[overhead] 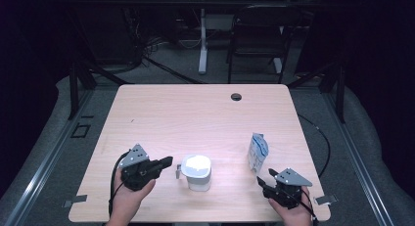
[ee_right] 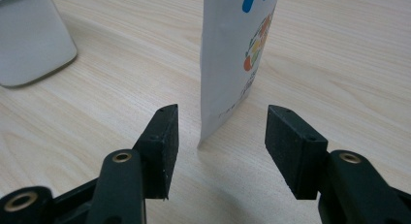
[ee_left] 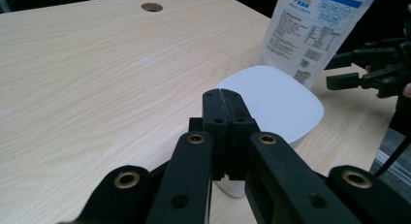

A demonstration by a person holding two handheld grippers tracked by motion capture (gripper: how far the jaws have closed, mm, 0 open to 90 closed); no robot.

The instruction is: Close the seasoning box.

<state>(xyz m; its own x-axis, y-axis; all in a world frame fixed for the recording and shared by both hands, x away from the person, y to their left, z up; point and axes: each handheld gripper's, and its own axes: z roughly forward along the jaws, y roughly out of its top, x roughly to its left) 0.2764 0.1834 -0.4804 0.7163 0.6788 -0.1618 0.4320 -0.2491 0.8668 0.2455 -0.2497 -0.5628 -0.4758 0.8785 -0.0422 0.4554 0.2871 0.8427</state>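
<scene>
The white pouch stands upright on the wooden surface, its long axis vertical, sealed top up and base down; seen from above it sits to the right of the white lidded container and apart from it. In the right gripper view its narrow side edge faces the right tool — the printed faces turn off to either side. That tool is spread open with nothing between its pads; the pouch stands just beyond the gap, roughly centred on it. The step in hand looks like a grasp of the pouch, and it would go best if the tool slid forward level, keeping the edge centred so both pads meet the flat faces together, somewhere above the base where the bag has body. A lopsided approach would likely nudge the light bag over or spin it. The left tool is clenched on nothing, its tips pointing at the container from that thing's left side, close to but apparently not touching it — in the left gripper view the lid lies just past the closed tips.
</scene>
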